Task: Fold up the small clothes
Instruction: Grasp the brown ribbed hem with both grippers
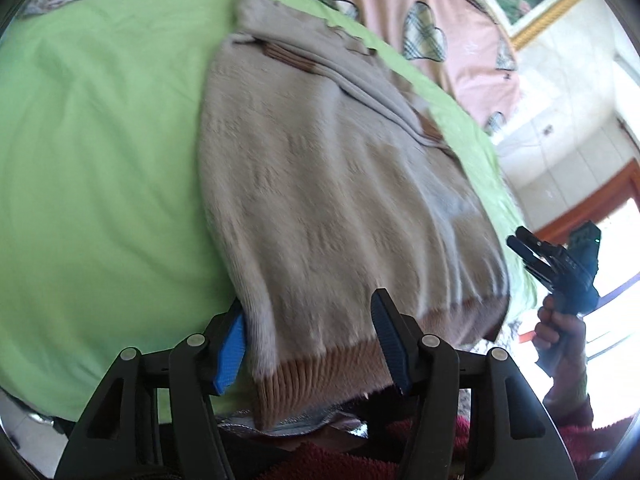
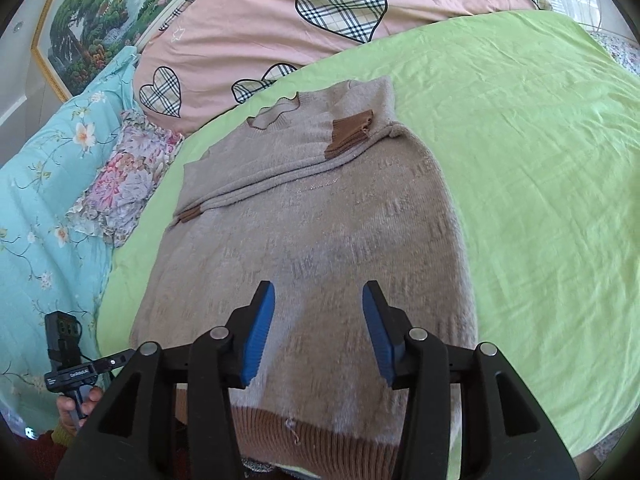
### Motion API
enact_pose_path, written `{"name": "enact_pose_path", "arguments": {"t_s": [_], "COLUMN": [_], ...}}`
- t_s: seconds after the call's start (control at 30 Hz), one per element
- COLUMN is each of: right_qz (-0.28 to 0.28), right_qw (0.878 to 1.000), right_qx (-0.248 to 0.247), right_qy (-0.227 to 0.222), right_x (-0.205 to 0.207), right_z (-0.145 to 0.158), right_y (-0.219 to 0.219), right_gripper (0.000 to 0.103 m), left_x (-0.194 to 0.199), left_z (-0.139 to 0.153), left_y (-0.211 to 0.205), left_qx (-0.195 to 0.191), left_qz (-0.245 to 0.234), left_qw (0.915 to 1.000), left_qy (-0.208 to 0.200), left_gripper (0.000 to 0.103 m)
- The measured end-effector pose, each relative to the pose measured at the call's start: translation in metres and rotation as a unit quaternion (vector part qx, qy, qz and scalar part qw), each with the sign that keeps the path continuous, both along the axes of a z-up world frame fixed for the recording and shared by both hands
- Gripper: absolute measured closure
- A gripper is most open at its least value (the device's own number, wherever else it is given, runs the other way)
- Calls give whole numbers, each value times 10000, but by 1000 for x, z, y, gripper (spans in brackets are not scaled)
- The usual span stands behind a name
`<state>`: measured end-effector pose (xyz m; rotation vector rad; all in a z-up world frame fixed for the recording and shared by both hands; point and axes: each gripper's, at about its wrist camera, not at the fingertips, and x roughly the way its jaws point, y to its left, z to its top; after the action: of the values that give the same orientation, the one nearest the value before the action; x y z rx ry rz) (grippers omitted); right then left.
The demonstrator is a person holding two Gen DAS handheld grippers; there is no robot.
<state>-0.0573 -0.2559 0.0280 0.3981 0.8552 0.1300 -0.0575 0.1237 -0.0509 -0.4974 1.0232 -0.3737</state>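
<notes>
Fuzzy matt knit sweater (image 2: 320,220), ribbed brown hem (image 2: 316,428), smooth crinkled green cotton sheet (image 2: 540,160)

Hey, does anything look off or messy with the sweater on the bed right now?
Mostly tidy. The sweater lies flat on the green sheet, sleeves folded across its chest. Its brown hem hangs past the sheet's near edge, and a small loose thread sticks out there. Both tongs are open, gripping nothing.

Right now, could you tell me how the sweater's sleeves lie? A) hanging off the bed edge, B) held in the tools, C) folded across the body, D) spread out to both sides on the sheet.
C: both sleeves lie folded across the sweater, their brown cuffs resting on its body.
</notes>
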Motion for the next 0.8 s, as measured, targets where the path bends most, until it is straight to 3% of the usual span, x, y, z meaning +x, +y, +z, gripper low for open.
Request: {"name": "enact_pose_path", "arguments": {"t_s": [0.17, 0.37, 0.6, 0.7, 0.73, 0.8], "right_qz": [-23, -78, 543, 824, 910, 956], "right_qw": [9998, 9985, 9961, 9941, 9934, 9928], "right_qx": [-170, -29, 208, 210, 163, 88], "right_qy": [126, 550, 668, 672, 673, 714], "right_x": [-29, -61, -61, -60, -60, -62], "right_z": [-2, -19, -41, -44, -44, -46], "right_y": [-18, -43, -26, -15, -13, -13], "right_gripper": [55, 55, 54, 53, 53, 65], "left_x": [-11, -7, -9, -8, -9, -10], "left_z": [-7, -7, -10, -12, -13, -15], "left_y": [1, -2, -7, -8, -9, -13], "left_qx": [-112, -113, -57, -80, -76, -43], "left_qz": [-140, -281, -541, -686, -739, -868], "left_qw": [9998, 9995, 9985, 9976, 9972, 9961], "left_qy": [-13, -28, 6, 72, 84, 118], "left_gripper": [54, 54, 56, 65, 72, 84]}}
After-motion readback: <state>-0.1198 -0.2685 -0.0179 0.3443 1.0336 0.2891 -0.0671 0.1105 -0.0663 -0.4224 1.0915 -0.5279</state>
